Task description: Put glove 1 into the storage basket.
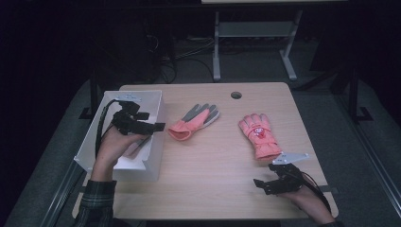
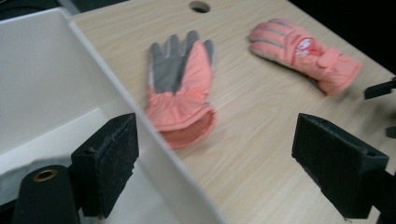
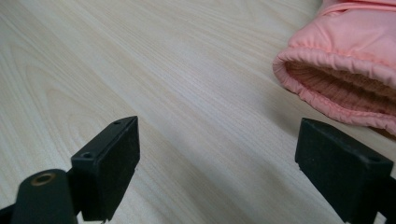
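Over the white bin's right wall, the left gripper hung agape, both pink gloves beyond; right gripper gaped too, nearer glove's cuff half cropped

Two pink winter gloves lie flat on the wooden table, well apart. The left glove lies palm up, grey palm showing, cuff open, just beside the white bin. The right glove lies back up, with a white emblem
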Available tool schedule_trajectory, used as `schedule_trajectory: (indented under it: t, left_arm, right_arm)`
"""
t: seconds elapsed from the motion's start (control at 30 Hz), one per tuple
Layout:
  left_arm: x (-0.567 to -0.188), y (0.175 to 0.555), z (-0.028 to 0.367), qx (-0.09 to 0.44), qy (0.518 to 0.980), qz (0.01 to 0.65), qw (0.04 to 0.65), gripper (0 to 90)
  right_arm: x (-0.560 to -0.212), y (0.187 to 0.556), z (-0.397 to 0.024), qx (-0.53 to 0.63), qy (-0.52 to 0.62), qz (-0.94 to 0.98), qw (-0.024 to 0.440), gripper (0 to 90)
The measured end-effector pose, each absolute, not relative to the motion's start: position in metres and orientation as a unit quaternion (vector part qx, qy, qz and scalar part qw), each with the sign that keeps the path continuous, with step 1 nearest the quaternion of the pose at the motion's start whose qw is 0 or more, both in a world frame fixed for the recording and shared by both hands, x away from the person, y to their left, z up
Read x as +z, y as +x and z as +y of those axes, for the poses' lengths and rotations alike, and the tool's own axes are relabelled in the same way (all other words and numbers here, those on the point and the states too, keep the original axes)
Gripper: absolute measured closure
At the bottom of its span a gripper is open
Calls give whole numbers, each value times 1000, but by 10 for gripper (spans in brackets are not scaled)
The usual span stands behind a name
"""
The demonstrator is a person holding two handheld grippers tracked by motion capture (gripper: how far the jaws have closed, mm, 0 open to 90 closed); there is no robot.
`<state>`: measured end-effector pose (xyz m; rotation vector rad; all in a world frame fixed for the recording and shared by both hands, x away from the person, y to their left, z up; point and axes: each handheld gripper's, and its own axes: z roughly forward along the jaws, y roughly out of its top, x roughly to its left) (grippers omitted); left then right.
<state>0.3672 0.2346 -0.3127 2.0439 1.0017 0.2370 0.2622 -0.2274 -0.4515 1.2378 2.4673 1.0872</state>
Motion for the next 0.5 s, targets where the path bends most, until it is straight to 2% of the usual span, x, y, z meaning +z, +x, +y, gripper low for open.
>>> schedule_trajectory:
  t: [0.3,0.5]
  left_arm:
    - [-305,359,202,86,822,366,428,156]
    - [-310,361,174,71,837,344,419,279]
  right_arm:
    - [-451,262,-226,364,413,830,85,137]
    - [-452,262,-227,367,412,830,82,137]
